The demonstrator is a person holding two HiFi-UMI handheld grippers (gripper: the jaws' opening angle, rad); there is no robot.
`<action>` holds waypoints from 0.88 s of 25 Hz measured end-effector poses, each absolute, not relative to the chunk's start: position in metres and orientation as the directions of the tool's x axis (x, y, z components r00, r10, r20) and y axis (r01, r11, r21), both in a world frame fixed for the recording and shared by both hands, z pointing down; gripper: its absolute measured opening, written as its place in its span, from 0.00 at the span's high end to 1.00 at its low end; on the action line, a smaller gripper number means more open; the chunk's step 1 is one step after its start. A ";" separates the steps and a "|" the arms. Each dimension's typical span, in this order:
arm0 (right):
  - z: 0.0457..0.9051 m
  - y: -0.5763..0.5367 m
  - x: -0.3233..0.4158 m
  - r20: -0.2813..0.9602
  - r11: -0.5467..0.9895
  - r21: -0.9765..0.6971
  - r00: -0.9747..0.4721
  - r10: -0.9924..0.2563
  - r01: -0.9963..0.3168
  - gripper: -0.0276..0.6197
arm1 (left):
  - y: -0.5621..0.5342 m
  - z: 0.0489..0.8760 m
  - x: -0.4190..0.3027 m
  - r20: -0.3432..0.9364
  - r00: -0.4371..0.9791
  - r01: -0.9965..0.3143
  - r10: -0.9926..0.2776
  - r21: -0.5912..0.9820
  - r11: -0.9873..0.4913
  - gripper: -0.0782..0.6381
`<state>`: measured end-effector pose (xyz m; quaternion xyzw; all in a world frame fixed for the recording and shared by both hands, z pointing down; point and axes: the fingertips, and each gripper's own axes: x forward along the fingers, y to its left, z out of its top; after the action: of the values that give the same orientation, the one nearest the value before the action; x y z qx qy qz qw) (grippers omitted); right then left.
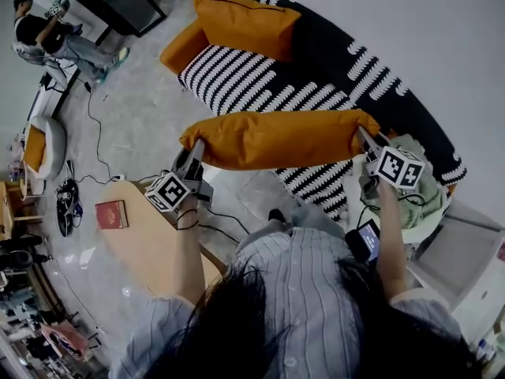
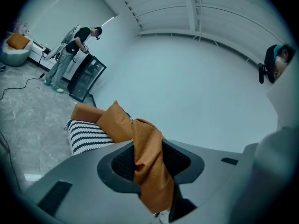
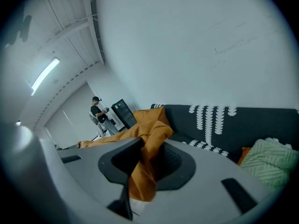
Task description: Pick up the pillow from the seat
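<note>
The long orange fabric pillow [image 1: 276, 139] hangs stretched between your two grippers, in the air in front of the black-and-white striped sofa seat [image 1: 260, 89] and touching nothing below it. Your left gripper [image 1: 193, 152] is clamped on a fold of fabric at one end, and your right gripper [image 1: 364, 142] pinches the other end more narrowly. I judge the pick-up itself done and the lift in hand. The next move calls for keeping both pinches firm and both ends level, since only thin folds of cover carry the weight. Counted: one pillow held, what look like two more orange cushions [image 1: 245, 24] at the sofa's far end, one pale green blanket [image 1: 418, 188], one wooden table [image 1: 150, 243] with one red book [image 1: 111, 213], and one other person [image 1: 47, 30] across the room.
</note>
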<state>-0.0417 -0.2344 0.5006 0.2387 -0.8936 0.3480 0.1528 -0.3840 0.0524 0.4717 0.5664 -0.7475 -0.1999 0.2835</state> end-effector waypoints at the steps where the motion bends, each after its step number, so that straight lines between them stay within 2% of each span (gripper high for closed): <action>1: 0.501 -0.225 -0.045 0.442 0.647 -0.547 -0.840 -0.316 -0.531 0.81 | 0.063 0.472 -0.386 0.195 -0.202 -0.731 -0.960 0.622 0.281 0.67; 22: 0.503 -0.047 -0.045 0.506 0.677 -0.499 -0.816 -0.279 -0.541 0.81 | 0.263 0.503 -0.370 0.195 -0.223 -0.678 -0.955 0.672 0.296 0.67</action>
<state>-0.0451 -0.0467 0.5025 0.2293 -0.8939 0.3302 0.1986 -0.3702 0.2628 0.5027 0.5464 -0.7473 -0.2310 0.2995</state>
